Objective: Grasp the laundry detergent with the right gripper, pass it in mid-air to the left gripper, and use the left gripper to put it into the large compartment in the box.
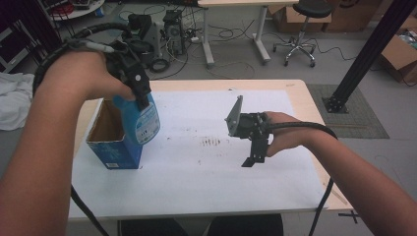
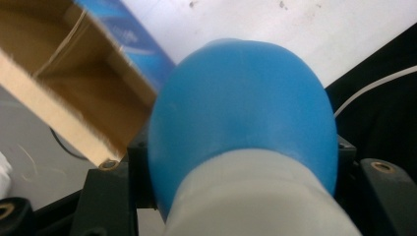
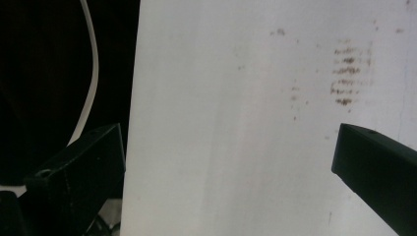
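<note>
Here the left tool (image 1: 140, 96) grips the blue bottle (image 1: 142, 120) over the box (image 1: 110, 142).

Bottle (image 1: 142, 120) label & box (image 1: 114, 147) print too small to read.

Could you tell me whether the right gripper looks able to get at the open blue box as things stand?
Probably yes: the right gripper is open and holds nothing, and bare white table lies between it and the blue box. The bottle in the left gripper hangs right by the opening, though.

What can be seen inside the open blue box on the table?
The blue box shows only bare brown inner walls. Its bottom stays hidden by its front wall and by the blue bottle that the left gripper holds.
</note>
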Demonstrator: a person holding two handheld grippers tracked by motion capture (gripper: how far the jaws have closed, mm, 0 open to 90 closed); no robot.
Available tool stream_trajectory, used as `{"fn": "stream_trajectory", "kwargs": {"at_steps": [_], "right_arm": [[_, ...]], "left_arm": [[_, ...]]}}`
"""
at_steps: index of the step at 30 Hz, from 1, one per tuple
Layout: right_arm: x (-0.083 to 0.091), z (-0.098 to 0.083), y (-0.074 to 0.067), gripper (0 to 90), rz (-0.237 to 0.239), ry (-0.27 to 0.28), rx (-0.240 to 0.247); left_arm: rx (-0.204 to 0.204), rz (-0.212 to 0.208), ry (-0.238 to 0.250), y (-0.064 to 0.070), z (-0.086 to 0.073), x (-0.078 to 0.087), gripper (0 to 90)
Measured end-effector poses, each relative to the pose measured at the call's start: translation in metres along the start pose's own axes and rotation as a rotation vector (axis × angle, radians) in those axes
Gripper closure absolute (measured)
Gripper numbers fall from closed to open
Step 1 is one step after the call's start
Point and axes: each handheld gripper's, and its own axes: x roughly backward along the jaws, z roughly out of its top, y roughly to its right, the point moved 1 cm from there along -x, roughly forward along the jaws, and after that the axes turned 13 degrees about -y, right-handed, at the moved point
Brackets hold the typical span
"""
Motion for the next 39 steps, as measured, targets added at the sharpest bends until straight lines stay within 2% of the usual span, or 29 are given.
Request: {"fn": "stream_trajectory", "kwargs": {"at_steps": [3, 7, 10, 14, 16, 20, 25, 28, 31, 34, 39], "right_arm": [[0.002, -0.004, -0.002, 0.0, 0.005, -0.045, 0.004], [0.005, -0.008, -0.004, 0.0, -0.002, -0.074, 0.007], [0.008, -0.009, -0.006, 0.0, -0.005, -0.078, 0.010], [0.010, -0.011, -0.007, 0.0, -0.003, -0.077, 0.012], [0.011, -0.014, -0.004, 0.0, 0.004, -0.063, 0.001], [0.013, -0.016, -0.002, 0.0, 0.009, -0.072, -0.003], [0.017, -0.013, -0.005, 0.0, 0.004, -0.101, 0.021], [0.018, -0.012, -0.007, 0.0, 0.006, -0.103, 0.026], [0.017, -0.014, -0.006, 0.0, 0.006, -0.108, 0.022], [0.017, -0.016, -0.006, 0.0, 0.007, -0.104, 0.017], [0.018, -0.018, -0.007, 0.0, 0.007, -0.105, 0.014]], "left_arm": [[0.062, -0.017, -0.002, -0.009, -0.005, 0.004, 38.4], [0.154, -0.050, -0.001, -0.025, -0.011, 0.009, 38.3], [0.204, -0.070, 0.006, -0.035, -0.016, 0.011, 38.4], [0.291, -0.106, 0.020, -0.050, -0.022, 0.017, 38.4], [0.326, -0.112, 0.027, -0.055, -0.023, 0.020, 38.4], [0.400, -0.128, 0.036, -0.064, -0.024, 0.024, 38.3], [0.463, -0.146, 0.032, -0.075, -0.023, 0.023, 38.3], [0.511, -0.149, 0.055, -0.082, -0.024, 0.022, 38.3], [0.543, -0.136, 0.038, -0.086, -0.024, 0.019, 38.3], [0.563, -0.141, 0.039, -0.091, -0.026, 0.015, 38.3], [0.567, -0.155, 0.038, -0.097, -0.025, 0.007, 38.3]]}}
